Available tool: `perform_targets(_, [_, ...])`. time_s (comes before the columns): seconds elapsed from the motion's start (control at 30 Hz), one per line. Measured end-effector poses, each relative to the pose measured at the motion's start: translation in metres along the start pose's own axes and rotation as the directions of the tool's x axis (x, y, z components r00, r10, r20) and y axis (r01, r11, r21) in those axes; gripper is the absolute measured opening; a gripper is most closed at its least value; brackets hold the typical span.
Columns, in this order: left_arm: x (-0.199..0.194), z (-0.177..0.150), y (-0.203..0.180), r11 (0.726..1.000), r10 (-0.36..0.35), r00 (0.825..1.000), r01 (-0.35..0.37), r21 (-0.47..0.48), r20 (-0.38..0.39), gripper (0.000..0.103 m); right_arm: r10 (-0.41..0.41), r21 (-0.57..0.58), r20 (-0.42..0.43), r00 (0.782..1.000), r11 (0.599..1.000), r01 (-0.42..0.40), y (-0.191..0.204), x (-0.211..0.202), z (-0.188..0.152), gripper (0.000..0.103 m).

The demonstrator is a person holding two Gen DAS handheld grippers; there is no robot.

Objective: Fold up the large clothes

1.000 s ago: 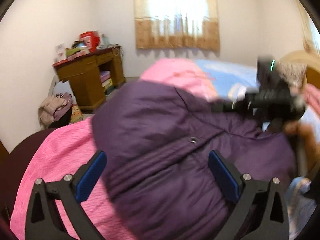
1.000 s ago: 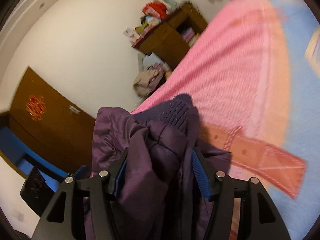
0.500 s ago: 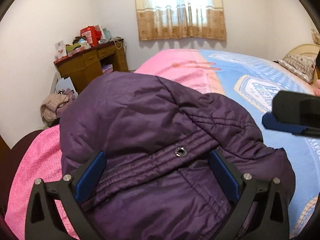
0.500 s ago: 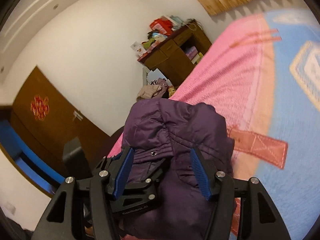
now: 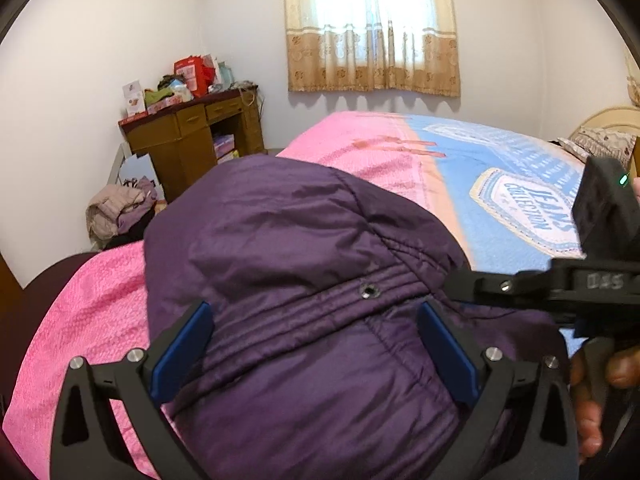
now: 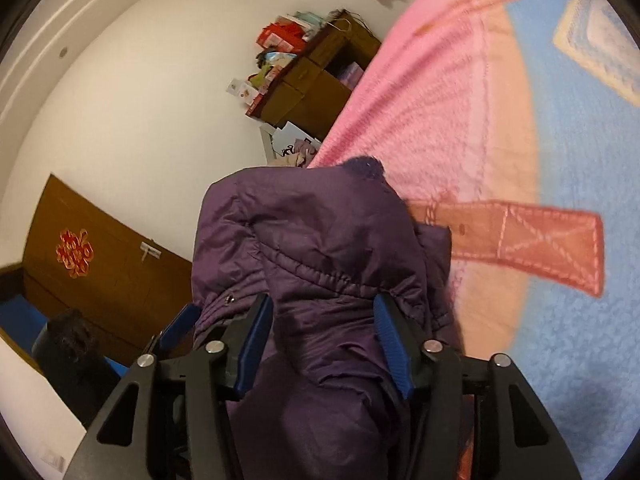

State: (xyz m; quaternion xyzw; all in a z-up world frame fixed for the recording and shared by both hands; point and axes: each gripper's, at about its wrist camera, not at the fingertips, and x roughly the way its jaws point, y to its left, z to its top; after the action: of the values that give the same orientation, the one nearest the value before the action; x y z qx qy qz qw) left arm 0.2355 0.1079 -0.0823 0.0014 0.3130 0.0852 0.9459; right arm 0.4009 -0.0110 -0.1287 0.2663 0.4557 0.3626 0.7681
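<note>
A bulky purple quilted jacket (image 5: 304,280) lies bunched on the pink end of the bed (image 5: 100,320). My left gripper (image 5: 312,344) stands wide open over it; the padded bulk with a snap stud swells up between the blue pads without being pinched. My right gripper (image 6: 324,340) is closing on a thick fold of the same jacket (image 6: 320,248), and its pads press the fabric from both sides. In the left wrist view the right gripper (image 5: 460,288) comes in from the right, held by a hand (image 5: 592,392). One blue left finger (image 6: 180,322) shows beside the right gripper.
The bedspread turns light blue (image 5: 500,168) toward the headboard and pillow (image 5: 600,144). A wooden desk (image 5: 188,140) piled with boxes stands in the corner, with a heap of clothes (image 5: 120,208) on the floor. A curtained window (image 5: 372,28) is behind, and a brown door (image 6: 100,264) at the left.
The right gripper has come down with the jacket fold and rolled; its jaws have narrowed on the fabric. The jacket has settled into a rounder bundle between the left fingers, which kept their width.
</note>
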Motion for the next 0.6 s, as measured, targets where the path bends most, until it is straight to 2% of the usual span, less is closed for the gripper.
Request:
perform_targets(0.13, [-0.013, -0.001, 0.002, 1.0, 0.005, 1.0, -0.005, 0.01, 0.007, 0.103, -0.013, 0.001, -0.003, 1.0, 1.0, 0.013, 0.001, -0.006, 0.0, 0.045])
perform_targets(0.3, [-0.033, 0.002, 0.003, 1.0, 0.011, 1.0, -0.012, 0.025, 0.024, 0.103, 0.003, -0.006, 0.04, 0.999, 1.0, -0.003, 0.024, -0.031, 0.003, 0.047])
perform_targets(0.37, [-0.04, 0.005, 0.004, 0.999, 0.021, 0.999, -0.022, 0.032, 0.031, 0.103, -0.018, -0.039, 0.06, 0.998, 0.999, 0.02, 0.036, -0.041, 0.001, 0.059])
perform_targets(0.43, [-0.046, 0.007, 0.006, 0.999, 0.018, 0.999, -0.019, 0.029, 0.039, 0.103, -0.024, -0.058, 0.085, 0.996, 0.998, 0.029, 0.049, -0.053, -0.001, 0.064])
perform_targets(0.6, [-0.063, 0.008, 0.012, 0.999, 0.027, 0.997, -0.029, 0.023, 0.067, 0.103, -0.084, -0.137, 0.156, 0.984, 0.985, 0.105, 0.076, -0.083, -0.007, 0.065])
